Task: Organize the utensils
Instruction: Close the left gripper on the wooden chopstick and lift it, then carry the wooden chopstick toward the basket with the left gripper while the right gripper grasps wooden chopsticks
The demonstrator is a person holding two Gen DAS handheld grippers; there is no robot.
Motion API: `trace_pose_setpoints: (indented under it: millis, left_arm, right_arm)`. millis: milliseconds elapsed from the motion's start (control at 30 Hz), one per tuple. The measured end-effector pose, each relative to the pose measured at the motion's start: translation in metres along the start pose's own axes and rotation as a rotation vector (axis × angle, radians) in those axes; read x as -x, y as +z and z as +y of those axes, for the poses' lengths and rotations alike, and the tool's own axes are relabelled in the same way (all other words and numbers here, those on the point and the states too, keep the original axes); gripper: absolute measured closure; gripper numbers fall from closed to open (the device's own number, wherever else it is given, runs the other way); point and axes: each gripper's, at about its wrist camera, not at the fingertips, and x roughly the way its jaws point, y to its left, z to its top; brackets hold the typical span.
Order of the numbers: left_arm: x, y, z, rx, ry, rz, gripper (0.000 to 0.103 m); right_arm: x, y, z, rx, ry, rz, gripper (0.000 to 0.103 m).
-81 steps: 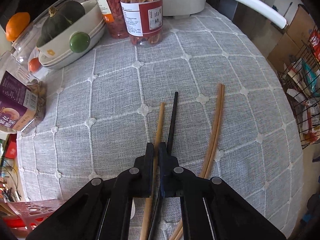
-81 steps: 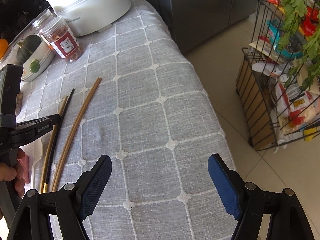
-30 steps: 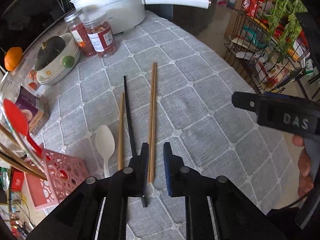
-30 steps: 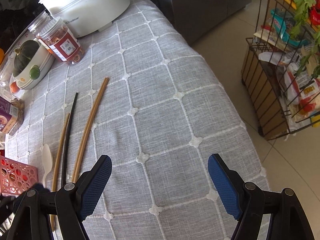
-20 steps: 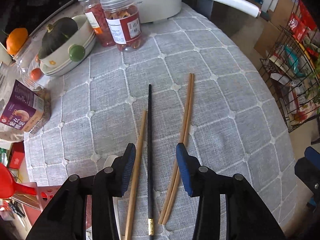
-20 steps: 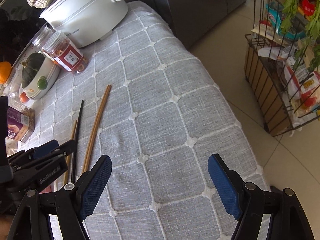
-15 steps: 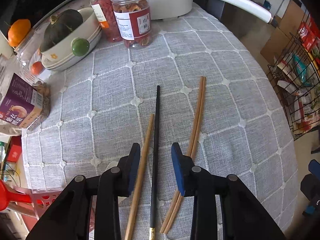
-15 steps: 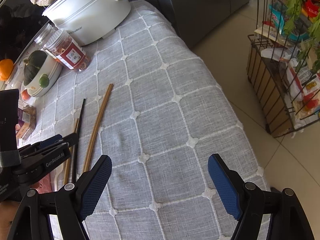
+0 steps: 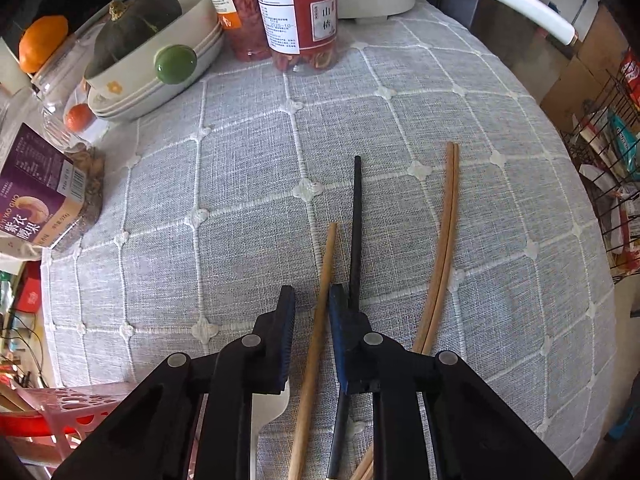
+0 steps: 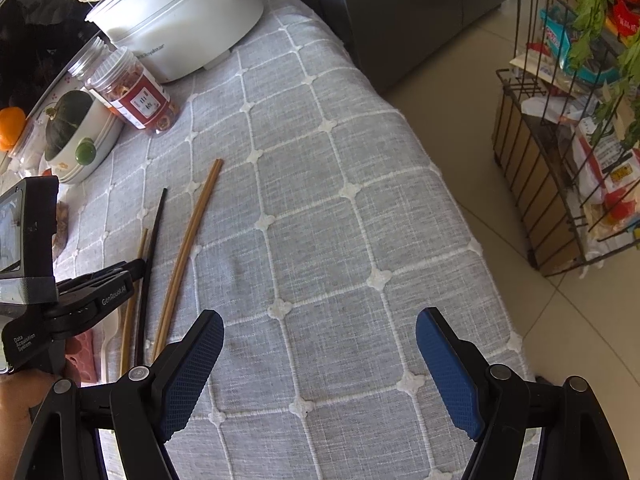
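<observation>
A single wooden chopstick (image 9: pixel 326 264) lies on the grey checked tablecloth (image 9: pixel 240 184). My left gripper (image 9: pixel 312 292) straddles it with its jaws closing, and a gap still shows at the left pad. A black chopstick (image 9: pixel 356 216) lies just right of it, its lower part hidden under the right finger. A pair of wooden chopsticks (image 9: pixel 446 232) lies further right. A white spoon (image 9: pixel 268 412) peeks out under the left finger. My right gripper (image 10: pixel 320 332) hangs open over bare cloth, right of the chopstick pair (image 10: pixel 192 232) and the left gripper (image 10: pixel 132 270).
A pink perforated basket (image 9: pixel 68 404) with utensils stands at the near left. Two jars (image 9: pixel 300 20), a bowl holding a squash (image 9: pixel 152 52), a purple packet (image 9: pixel 36 192) and a white pot (image 10: pixel 176 20) crowd the far side. A wire rack (image 10: pixel 560 160) stands on the floor beyond the table's right edge.
My left gripper has sunk closer to the cloth and shifted left; its jaws, earlier around both the wooden and black chopsticks, now enclose only the wooden one. The right gripper has kept still.
</observation>
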Motion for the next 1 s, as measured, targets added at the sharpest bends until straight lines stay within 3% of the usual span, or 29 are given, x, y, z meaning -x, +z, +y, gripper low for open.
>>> trace_pose_setpoints:
  millis: [100, 133, 267, 400, 733, 1000]
  left_arm:
    - [0.0, -0.001, 0.003, 0.017, -0.024, 0.008, 0.085]
    - [0.0, -0.004, 0.003, 0.013, -0.037, 0.003, 0.09]
    - [0.005, -0.013, -0.008, -0.097, 0.009, -0.031, 0.097]
    - [0.022, -0.026, -0.018, -0.122, -0.029, -0.075, 0.097]
    - [0.138, -0.084, -0.017, -0.167, -0.188, -0.279, 0.097]
    - [0.215, -0.137, 0.041, -0.098, -0.28, -0.445, 0.098]
  right_arm:
    - [-0.001, 0.0, 0.002, 0.008, -0.001, 0.002, 0.02]
    - [-0.002, 0.0, 0.003, 0.011, -0.002, 0.003, 0.02]
    - [-0.002, 0.0, 0.006, 0.019, 0.0, 0.003, 0.02]
    - [0.003, -0.001, 0.007, 0.008, 0.003, -0.01, 0.02]
    - [0.019, -0.011, 0.013, -0.024, 0.035, -0.034, 0.02]
    - [0.013, -0.018, 0.038, 0.032, 0.032, -0.037, 0.02]
